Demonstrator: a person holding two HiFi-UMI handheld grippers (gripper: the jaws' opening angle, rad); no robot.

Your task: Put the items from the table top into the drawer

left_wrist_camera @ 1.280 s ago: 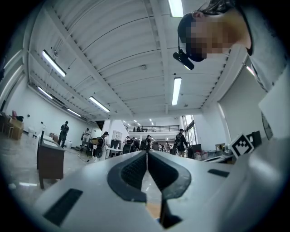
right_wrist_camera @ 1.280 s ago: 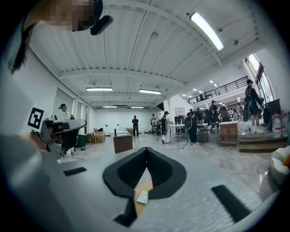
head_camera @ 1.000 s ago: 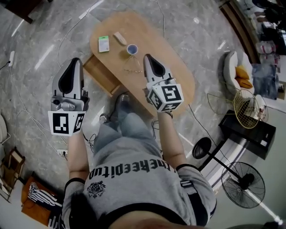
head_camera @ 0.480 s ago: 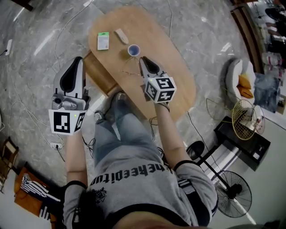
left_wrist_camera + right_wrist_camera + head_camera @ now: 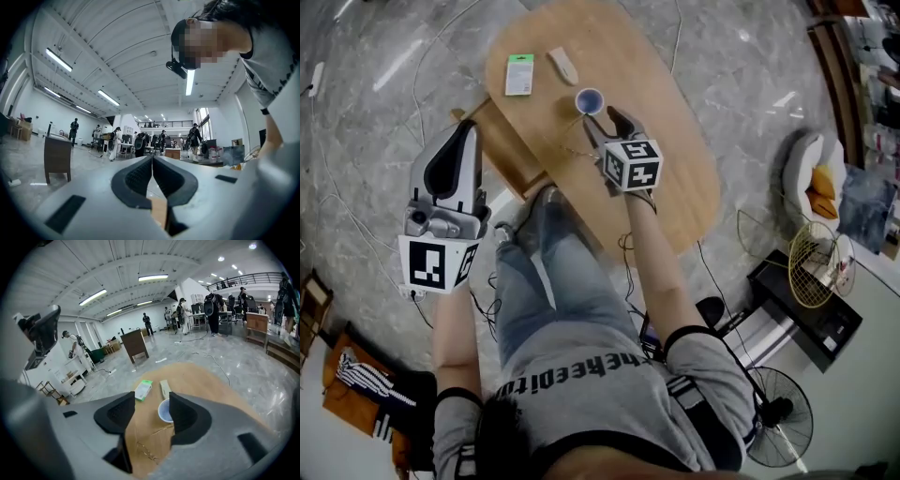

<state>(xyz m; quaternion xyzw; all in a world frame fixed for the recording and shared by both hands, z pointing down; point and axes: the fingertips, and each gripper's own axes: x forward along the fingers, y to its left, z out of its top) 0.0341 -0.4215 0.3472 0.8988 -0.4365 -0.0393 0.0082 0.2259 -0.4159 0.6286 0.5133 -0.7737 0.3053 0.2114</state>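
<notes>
Wooden table (image 5: 675, 159) holds a cup (image 5: 589, 99), a green box (image 5: 519, 74) and a tan bar (image 5: 563, 66) by its open drawer (image 5: 504, 150), while the right claw (image 5: 613, 120) near the cup has just been opening, empty, and the left claw (image 5: 465, 131) is squeezed together.

On the grey marble floor (image 5: 384, 112) stand a black pedestal fan (image 5: 780, 416), a wire basket (image 5: 813, 264) and a pale armchair (image 5: 794, 155) holding orange cushions (image 5: 819, 184).

Grey T-shirt (image 5: 600, 394), black lettering and sleeve trim, faded jeans (image 5: 548, 277); grey left tool (image 5: 467, 128) and right tool (image 5: 614, 120), black-padded, bearing black-white marker cubes (image 5: 439, 262).
</notes>
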